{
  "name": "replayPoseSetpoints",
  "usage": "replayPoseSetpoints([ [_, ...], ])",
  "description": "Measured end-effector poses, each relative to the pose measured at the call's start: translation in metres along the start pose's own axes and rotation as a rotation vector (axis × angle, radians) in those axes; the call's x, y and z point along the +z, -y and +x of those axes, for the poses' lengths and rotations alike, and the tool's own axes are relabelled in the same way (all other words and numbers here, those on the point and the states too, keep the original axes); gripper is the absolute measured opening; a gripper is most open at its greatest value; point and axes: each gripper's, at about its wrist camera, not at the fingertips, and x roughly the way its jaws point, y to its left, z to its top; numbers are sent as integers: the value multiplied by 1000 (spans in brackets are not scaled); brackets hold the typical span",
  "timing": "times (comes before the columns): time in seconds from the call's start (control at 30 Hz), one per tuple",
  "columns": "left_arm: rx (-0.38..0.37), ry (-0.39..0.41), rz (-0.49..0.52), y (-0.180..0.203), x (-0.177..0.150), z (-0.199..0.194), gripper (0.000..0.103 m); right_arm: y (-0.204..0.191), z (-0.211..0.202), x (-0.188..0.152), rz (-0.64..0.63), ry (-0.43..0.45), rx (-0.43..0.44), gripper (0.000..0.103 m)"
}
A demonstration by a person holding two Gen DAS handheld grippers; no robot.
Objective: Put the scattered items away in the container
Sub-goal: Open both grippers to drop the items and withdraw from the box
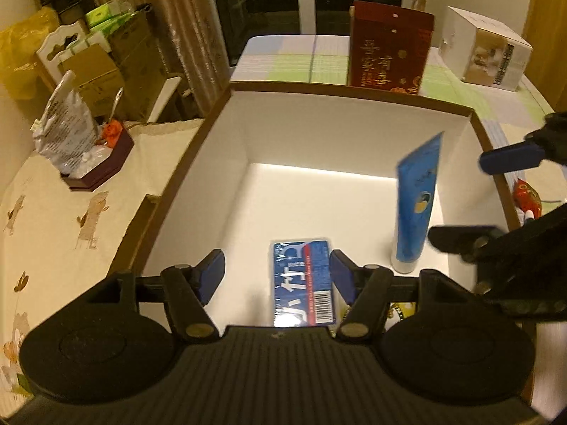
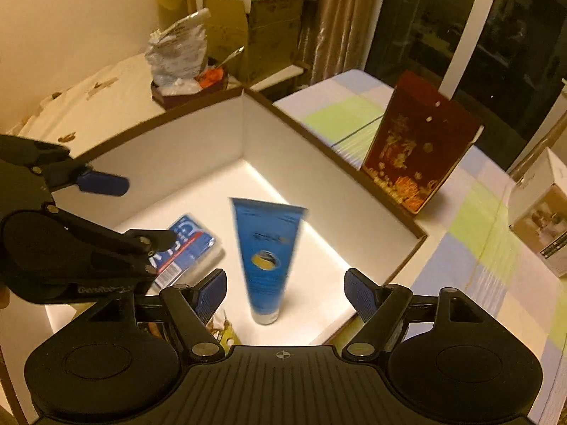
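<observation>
both grippers, left (image 1: 276,276) and right (image 2: 285,292), spread wide over the box (image 2: 319,173), gripping nothing. blue tube (image 2: 267,258) cap-down inside, blurred, beside blue packet (image 1: 303,283). could topple onto packet.

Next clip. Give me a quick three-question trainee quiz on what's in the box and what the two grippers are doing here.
1. True or false: the blue tube stands cap-down inside the white box.
2. What lies flat on the box floor beside the tube?
A. a red carton
B. a blue packet
C. a spoon
3. Fill in: both the left gripper and the right gripper are ____ and hold nothing.

Key:
1. True, though blurred.
2. B, the blue packet.
3. Open.
</observation>
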Motion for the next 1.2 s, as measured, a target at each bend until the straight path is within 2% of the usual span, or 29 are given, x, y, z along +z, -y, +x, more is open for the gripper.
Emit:
replayPoseSetpoints([
  [0.27,27,7,-16,-10,-9,-26,66,4,-28,-13,64,37,21,79],
  [0.63,36,33,-46,-12,-33,-91,82,-17,-80,-41,137,47,82,79],
  [0.67,36,35,-53,-12,-36,-98,82,-20,-85,-45,143,42,86,81],
  [0.7,39,38,-61,-12,-40,-106,83,-22,-90,-49,150,36,90,96],
  [0.73,45,41,-68,-12,-43,-113,83,-24,-94,-53,161,38,86,103],
  [0.8,58,57,-79,-12,-50,-128,83,-28,-107,-63,183,72,88,103],
  [1.0,87,85,-88,-5,-74,-171,90,-35,-133,-84,258,77,102,103],
  [1.1,108,79,-72,3,-87,-189,96,-42,-148,-95,271,80,98,103],
  [1.2,126,65,-54,13,-99,-202,96,-48,-160,-105,282,82,100,103],
])
